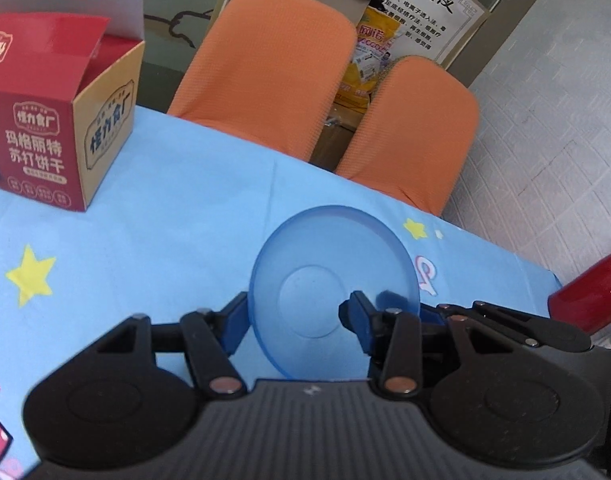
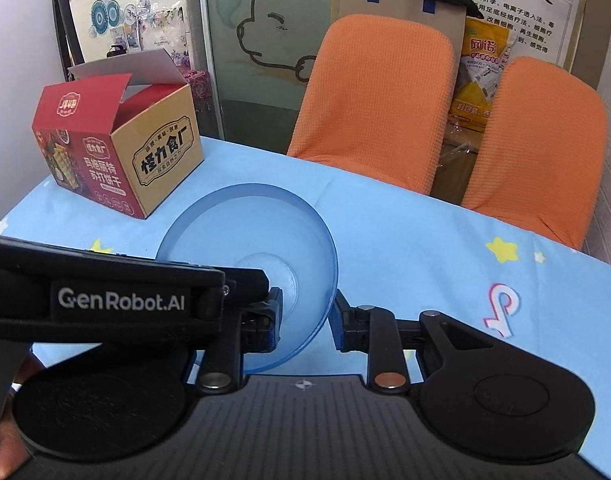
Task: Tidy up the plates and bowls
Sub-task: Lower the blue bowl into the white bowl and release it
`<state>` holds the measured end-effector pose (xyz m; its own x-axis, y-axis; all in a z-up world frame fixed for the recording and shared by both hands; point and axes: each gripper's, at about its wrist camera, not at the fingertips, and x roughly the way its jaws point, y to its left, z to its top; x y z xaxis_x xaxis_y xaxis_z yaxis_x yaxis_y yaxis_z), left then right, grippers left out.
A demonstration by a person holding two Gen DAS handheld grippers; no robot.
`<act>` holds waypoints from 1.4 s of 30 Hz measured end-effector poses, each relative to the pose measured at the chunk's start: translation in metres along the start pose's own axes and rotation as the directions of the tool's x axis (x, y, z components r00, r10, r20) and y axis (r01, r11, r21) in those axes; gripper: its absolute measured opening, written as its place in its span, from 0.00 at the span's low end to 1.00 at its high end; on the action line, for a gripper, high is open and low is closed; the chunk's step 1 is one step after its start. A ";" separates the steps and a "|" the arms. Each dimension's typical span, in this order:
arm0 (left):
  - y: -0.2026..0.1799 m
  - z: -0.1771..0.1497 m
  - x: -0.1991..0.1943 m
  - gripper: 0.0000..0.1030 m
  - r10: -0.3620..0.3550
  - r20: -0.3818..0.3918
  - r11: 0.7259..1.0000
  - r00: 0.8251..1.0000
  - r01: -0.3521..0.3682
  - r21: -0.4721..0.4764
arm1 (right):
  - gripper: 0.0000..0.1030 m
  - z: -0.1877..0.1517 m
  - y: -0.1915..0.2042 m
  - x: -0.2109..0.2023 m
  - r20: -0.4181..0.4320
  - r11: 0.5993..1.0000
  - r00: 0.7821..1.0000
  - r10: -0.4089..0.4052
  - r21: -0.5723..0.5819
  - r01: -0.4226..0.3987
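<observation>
Both the left tongs (image 1: 297, 320) and right tongs (image 2: 307, 318) pinch the blue bowl (image 1: 333, 276); next, carry it toward the box (image 1: 57, 128) at 10 o'clock, I think.

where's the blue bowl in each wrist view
Left wrist: the blue bowl sits lower centre, between the left gripper fingers, on the blue tablecloth.
Right wrist: the same bowl sits left of centre, its rim between the right gripper fingers.
Shared landmark: the red biscuit box, up and left of the bowl in both views.
</observation>
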<state>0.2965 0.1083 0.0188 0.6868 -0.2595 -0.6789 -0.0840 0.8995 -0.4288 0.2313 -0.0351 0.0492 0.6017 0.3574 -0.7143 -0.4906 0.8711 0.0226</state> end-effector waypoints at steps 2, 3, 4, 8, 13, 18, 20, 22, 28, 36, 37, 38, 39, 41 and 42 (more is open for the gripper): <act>-0.016 -0.015 -0.014 0.43 -0.018 0.005 1.000 1.000 0.018 0.017 | 0.45 -0.011 0.000 -0.022 0.008 1.000 1.000 -0.022 0.001 0.022; -0.023 -0.024 -0.020 0.43 -0.027 0.007 0.999 1.000 0.027 0.027 | 0.45 -0.017 -0.001 -0.033 0.013 0.999 0.999 -0.032 0.004 0.032; -0.031 -0.034 -0.027 0.43 -0.038 0.009 0.999 0.999 0.037 0.036 | 0.46 -0.024 -0.002 -0.043 0.017 0.999 0.999 -0.043 0.007 0.043; -0.064 -0.073 -0.051 0.43 -0.081 0.004 0.994 0.997 0.081 0.076 | 0.46 -0.056 -0.006 -0.084 0.032 0.995 0.995 -0.093 0.031 0.092; -0.098 -0.127 -0.070 0.43 -0.131 -0.025 0.982 0.991 0.133 0.131 | 0.46 -0.103 -0.012 -0.124 0.032 0.986 0.988 -0.154 0.076 0.151; -0.110 -0.172 -0.077 0.43 -0.139 -0.067 0.975 0.988 0.149 0.168 | 0.46 -0.145 -0.010 -0.140 0.002 0.980 0.986 -0.168 0.110 0.167; -0.110 -0.184 -0.080 0.43 -0.133 -0.070 0.973 0.989 0.143 0.179 | 0.46 -0.157 -0.009 -0.141 -0.006 0.980 0.988 -0.153 0.124 0.152; -0.109 -0.192 -0.081 0.44 -0.122 -0.070 0.972 0.990 0.134 0.194 | 0.46 -0.164 -0.008 -0.139 -0.011 0.982 0.991 -0.135 0.134 0.135; -0.100 -0.199 -0.077 0.48 -0.134 -0.079 0.973 0.988 0.147 0.180 | 0.46 -0.175 -0.009 -0.137 0.000 0.982 0.993 -0.114 0.151 0.113; -0.097 -0.193 -0.089 0.76 -0.177 -0.040 0.963 0.983 0.181 0.198 | 0.69 -0.190 -0.015 -0.168 0.135 0.971 0.974 -0.181 0.179 0.156; -0.096 -0.192 -0.094 0.76 -0.181 -0.021 0.963 0.983 0.181 0.202 | 0.76 -0.192 -0.015 -0.173 0.153 0.969 0.969 -0.195 0.185 0.165; -0.095 -0.193 -0.100 0.76 -0.188 0.000 0.961 0.982 0.184 0.207 | 0.87 -0.194 -0.014 -0.177 0.172 0.966 0.963 -0.205 0.191 0.172; -0.094 -0.193 -0.105 0.76 -0.194 0.017 0.960 0.981 0.186 0.210 | 0.95 -0.197 -0.012 -0.181 0.192 0.964 0.958 -0.214 0.200 0.176; -0.092 -0.197 -0.113 0.77 -0.197 0.044 0.959 0.979 0.184 0.216 | 1.00 -0.206 -0.006 -0.188 0.230 0.959 0.946 -0.230 0.218 0.180; -0.090 -0.199 -0.116 0.77 -0.192 0.059 0.960 0.980 0.176 0.216 | 1.00 -0.211 -0.003 -0.190 0.243 0.957 0.942 -0.234 0.230 0.178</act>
<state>0.0804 -0.0128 0.0174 0.7313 -0.4067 -0.5476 0.1959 0.8942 -0.4026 -0.0142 -0.1768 0.0368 0.8341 0.2147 -0.5081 -0.2173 0.9746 0.0550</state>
